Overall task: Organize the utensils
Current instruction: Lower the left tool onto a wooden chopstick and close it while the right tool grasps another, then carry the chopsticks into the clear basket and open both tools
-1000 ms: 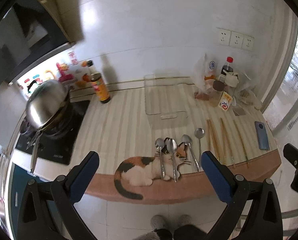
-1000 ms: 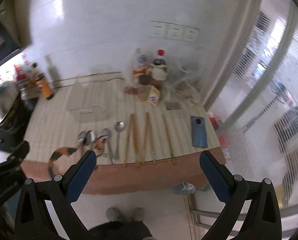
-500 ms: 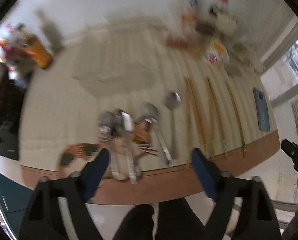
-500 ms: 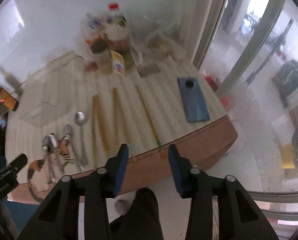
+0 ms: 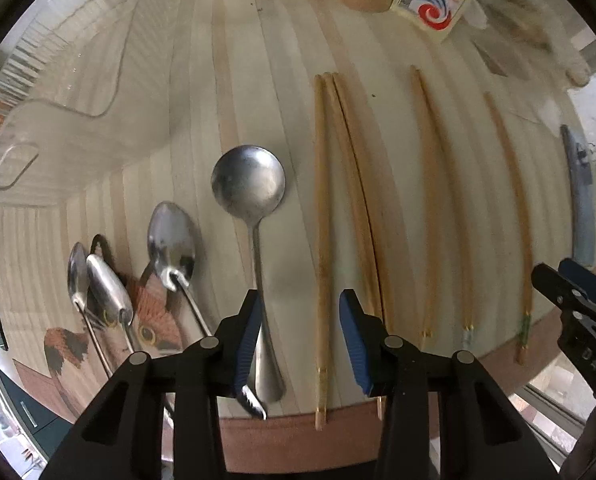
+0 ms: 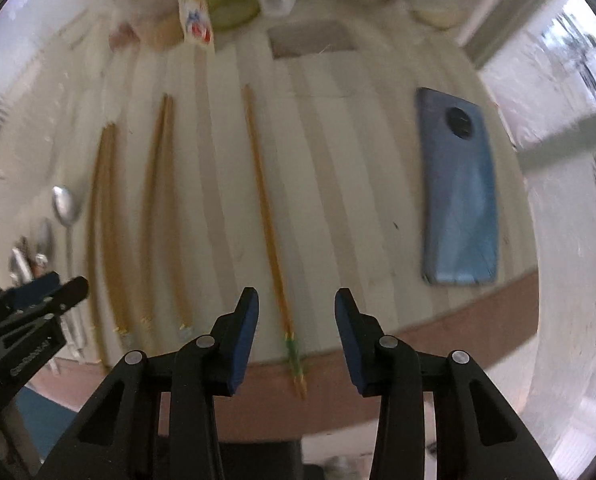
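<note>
Left gripper (image 5: 300, 332) hangs part-open, empty, over the round spoon (image 5: 253, 216); right gripper (image 6: 295, 326) likewise gapes, empty, over green-tipped chopsticks (image 6: 267, 216).

1. Four metal spoons: one round-bowled spoon (image 5: 249, 186) straight ahead of the left claw, its handle beside the left finger, and three smaller spoons (image 5: 172, 240) off to that claw's left.
2. Chopsticks (image 5: 322, 216): three lie bunched just ahead of the left claw, more singly to its right; the exact total is hard to tell.
3. One green-tipped pair (image 6: 269, 216) ahead, between the right claw's fingers.
4. One blue phone (image 6: 460, 196), right of the right claw.
5. One clear tray (image 5: 61, 120), far left of the left claw.
</note>
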Tool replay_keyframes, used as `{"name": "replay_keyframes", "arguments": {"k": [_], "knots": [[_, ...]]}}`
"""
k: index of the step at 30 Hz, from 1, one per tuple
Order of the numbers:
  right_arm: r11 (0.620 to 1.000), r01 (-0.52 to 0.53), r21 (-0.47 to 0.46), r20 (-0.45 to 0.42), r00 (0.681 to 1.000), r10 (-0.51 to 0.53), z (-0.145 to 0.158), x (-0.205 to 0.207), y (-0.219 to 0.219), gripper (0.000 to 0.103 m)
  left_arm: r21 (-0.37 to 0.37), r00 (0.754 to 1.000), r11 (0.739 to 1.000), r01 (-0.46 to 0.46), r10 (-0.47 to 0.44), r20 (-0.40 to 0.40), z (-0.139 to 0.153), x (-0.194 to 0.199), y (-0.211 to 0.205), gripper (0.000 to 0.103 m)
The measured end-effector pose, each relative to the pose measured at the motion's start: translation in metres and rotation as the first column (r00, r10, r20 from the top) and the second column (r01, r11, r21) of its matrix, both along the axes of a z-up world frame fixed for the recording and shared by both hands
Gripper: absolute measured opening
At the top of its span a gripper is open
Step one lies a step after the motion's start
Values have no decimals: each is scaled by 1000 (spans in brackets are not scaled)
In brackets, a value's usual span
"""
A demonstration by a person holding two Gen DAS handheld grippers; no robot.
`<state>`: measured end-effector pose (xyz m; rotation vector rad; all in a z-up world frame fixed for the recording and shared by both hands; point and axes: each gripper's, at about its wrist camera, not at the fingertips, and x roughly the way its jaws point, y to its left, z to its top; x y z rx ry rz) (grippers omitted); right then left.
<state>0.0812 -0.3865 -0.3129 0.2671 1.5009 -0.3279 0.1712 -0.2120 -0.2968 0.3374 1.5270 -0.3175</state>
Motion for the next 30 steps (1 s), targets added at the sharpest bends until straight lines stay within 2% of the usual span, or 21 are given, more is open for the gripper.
{"name": "replay_keyframes", "arguments": {"k": [2,3,6,9,10,16,23,28,30], "knots": [[1000,-23,-15,-8,1000,23,-10,8,4,42,12,1000,1000,-6,6,-6,-8,-1,-1,24],[999,-27,-20,-18,999,27,-15,10,6,42,-1,1000,1000,-14,14,6,-7,-2,0,17],[1000,-17,-16,-10,1000,17,-23,13,7,41,-14,1000,1000,-15,15,-4,-11,-2,-2,5],[1000,-1,-2,-3,1000,1,-27,10,10,19,-4,1000,1000,-7,7,5,-13,-6,-3,5],[1000,5,-4,-11,1000,-5,-27,9,11,9,-4,1000,1000,-16,16,-2,-15,-10,0,5],[999,33,34,-73,997,-30,-38,-15,21,7,-22,997,999,-50,48,-65,-22,-34,21,5],[997,56,45,-104,993,-52,-42,-46,29,8,-13,998,1000,-9,8,-56,-29,-43,25,8],[998,51,42,-127,991,-46,-36,-28,22,8,-6,999,1000,-2,2,-54,-34,-54,31,8],[998,44,38,-127,991,-39,-39,-20,14,8,-2,998,1000,2,-2,-56,-29,-46,21,8]]}}
